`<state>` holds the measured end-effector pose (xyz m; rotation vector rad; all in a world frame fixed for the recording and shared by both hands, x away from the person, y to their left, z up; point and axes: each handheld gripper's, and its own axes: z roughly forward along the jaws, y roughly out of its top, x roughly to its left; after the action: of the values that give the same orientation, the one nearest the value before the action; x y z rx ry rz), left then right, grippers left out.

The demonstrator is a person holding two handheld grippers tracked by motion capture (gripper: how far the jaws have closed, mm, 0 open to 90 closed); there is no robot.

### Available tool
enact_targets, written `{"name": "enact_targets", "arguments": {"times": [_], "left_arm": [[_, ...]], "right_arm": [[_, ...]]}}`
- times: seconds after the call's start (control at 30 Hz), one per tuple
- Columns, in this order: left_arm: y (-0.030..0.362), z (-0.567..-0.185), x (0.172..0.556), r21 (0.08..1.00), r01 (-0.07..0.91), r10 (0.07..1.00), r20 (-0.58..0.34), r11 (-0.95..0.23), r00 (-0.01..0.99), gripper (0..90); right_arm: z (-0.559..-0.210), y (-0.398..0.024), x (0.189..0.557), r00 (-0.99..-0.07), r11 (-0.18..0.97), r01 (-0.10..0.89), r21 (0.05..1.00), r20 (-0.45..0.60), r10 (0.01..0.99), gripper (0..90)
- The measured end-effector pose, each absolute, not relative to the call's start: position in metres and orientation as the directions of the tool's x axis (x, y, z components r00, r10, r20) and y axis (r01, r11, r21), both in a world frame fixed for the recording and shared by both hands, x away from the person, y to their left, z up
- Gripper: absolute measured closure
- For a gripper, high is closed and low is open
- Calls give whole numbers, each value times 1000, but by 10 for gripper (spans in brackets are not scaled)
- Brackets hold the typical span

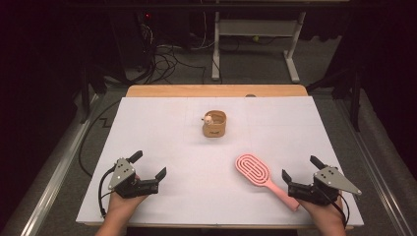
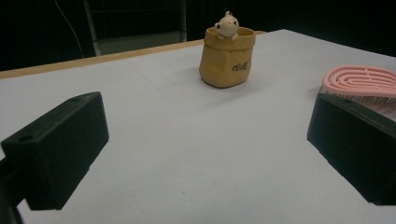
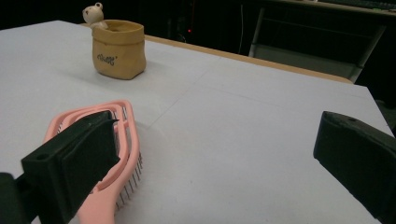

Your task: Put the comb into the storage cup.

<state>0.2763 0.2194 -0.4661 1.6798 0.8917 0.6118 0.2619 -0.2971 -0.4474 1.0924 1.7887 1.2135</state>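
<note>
- Step in hand, as judged: approach, nothing gripped yet.
- Right gripper, jaws spread and empty, sits at the worktop's 5 o'clock corner, just beside the handle of the pink oval plastic hairbrush, bristles down.
- Left gripper, jaws spread and empty, rests at 7 o'clock.
- Tan sack-shaped pot with a small bear figure stands near centre, toward 12 o'clock.
- Next move calls for straddling the handle and closing.
</note>
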Motion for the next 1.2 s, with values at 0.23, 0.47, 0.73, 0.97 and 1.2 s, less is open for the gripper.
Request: {"name": "enact_targets", "arguments": {"times": [0.23,0.47,0.73,0.97,1.2], "left_arm": [[220,-467,277,959,250,816,-39,-131,576,0],[221,-467,277,958,262,814,-58,-118,578,0],[221,-468,278,956,267,817,-57,-120,574,0],[221,-468,278,955,270,817,-57,-122,573,0],[221,-468,278,958,259,815,-47,-128,577,0]], "right_arm": [[-448,-294,263,-425,239,292,926,-99,900,2],[-449,-289,265,-456,282,330,901,-109,883,2],[-452,-285,265,-484,316,367,875,-110,868,2],[-454,-282,266,-512,349,396,849,-111,852,2],[-457,-277,267,-546,387,423,819,-111,831,2]]}}
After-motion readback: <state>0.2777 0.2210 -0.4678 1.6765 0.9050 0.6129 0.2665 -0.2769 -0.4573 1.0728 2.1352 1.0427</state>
